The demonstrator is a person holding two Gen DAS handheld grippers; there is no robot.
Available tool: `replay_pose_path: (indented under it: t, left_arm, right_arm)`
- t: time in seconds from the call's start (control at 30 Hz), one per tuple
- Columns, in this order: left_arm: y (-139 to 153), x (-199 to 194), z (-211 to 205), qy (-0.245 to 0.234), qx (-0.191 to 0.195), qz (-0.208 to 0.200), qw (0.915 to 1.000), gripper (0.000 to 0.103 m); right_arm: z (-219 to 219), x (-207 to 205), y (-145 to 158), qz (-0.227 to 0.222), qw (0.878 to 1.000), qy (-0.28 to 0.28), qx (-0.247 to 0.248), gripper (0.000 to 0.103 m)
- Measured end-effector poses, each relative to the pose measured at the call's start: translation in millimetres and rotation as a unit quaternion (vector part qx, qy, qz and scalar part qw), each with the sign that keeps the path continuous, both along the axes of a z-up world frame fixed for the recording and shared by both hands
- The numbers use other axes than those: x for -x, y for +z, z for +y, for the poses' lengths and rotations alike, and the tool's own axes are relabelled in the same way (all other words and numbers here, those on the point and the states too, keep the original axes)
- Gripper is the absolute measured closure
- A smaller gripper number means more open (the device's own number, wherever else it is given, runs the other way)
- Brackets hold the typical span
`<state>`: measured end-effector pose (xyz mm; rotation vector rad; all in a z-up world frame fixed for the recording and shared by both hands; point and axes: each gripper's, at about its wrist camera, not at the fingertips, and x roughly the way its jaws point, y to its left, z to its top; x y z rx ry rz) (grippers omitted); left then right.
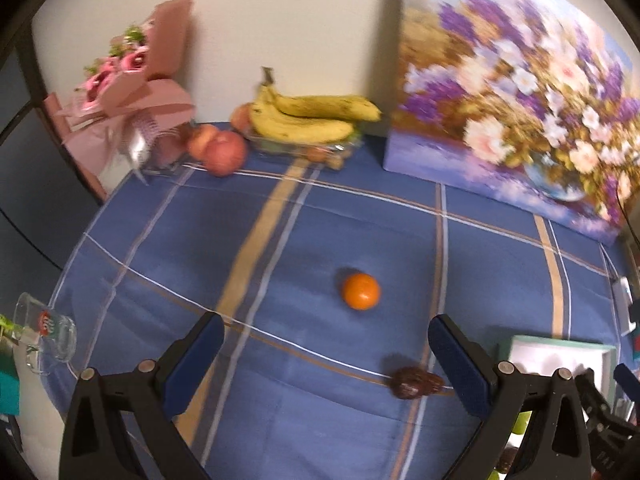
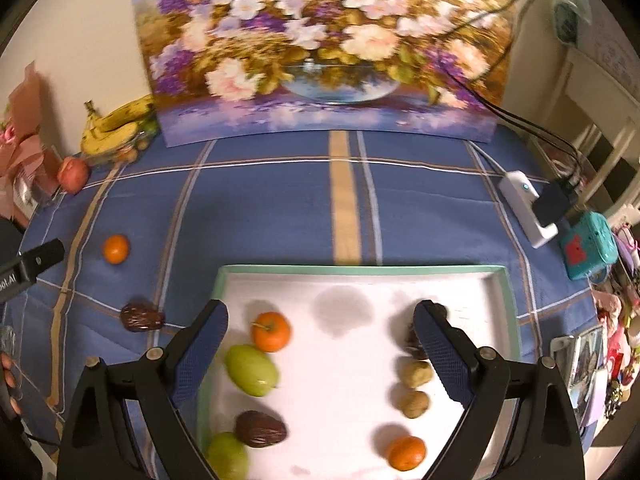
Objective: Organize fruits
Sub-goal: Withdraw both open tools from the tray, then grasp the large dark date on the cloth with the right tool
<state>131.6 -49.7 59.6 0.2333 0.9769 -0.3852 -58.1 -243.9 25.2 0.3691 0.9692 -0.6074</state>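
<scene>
The left claw (image 1: 326, 336) stands with its jaws wide apart and nothing between them, above the blue striped cloth of the bench (image 1: 280, 220). A loose orange (image 1: 360, 291) lies just ahead of it and slightly to the right, with a dark date (image 1: 416, 383) nearer, close beside the inner face of the right-hand jaw. The step in hand appears to be collecting one of these two. To do it well, the claw should be centred over the chosen fruit and lowered until the jaws straddle its widest part, then closed gently, since the round orange would likely roll if nudged off-centre. The right claw (image 2: 320, 336) is likewise spread and empty, hovering over the white tray (image 2: 360, 269). That tray holds two oranges (image 2: 271, 331), two green fruits (image 2: 252, 370), a date, two pale brown nuts (image 2: 416, 374) and another dark item partly hidden by a jaw.
</scene>
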Motion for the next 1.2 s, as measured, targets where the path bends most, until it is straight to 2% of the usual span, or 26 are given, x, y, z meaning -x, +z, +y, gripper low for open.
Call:
replay_pose_path:
  t: [0.3, 0.57, 0.93, 1.2]
  left_arm:
    - [13, -22, 30, 0.01, 0.024, -0.021, 0.9994, 0.0]
    - [0, -32, 31, 0.004, 0.025, 0.007, 0.9997, 0.0]
    - [-52, -44, 23, -0.007, -0.008, 0.071, 0.9975, 0.0]
    - [-96, -49, 26, 0.012, -0.066, 0.095, 0.9932, 0.0]
  right_arm:
    - [42, -38, 5, -0.015, 0.998, 0.053, 0.001, 0.009]
    - [66, -63, -1, -0.025, 0.996, 0.078, -0.025, 0.009]
    - [86, -90, -33, 0.004, 0.994, 0.099, -0.052, 0.009]
    - [92, -102, -60, 0.029, 0.992, 0.104, -0.072, 0.009]
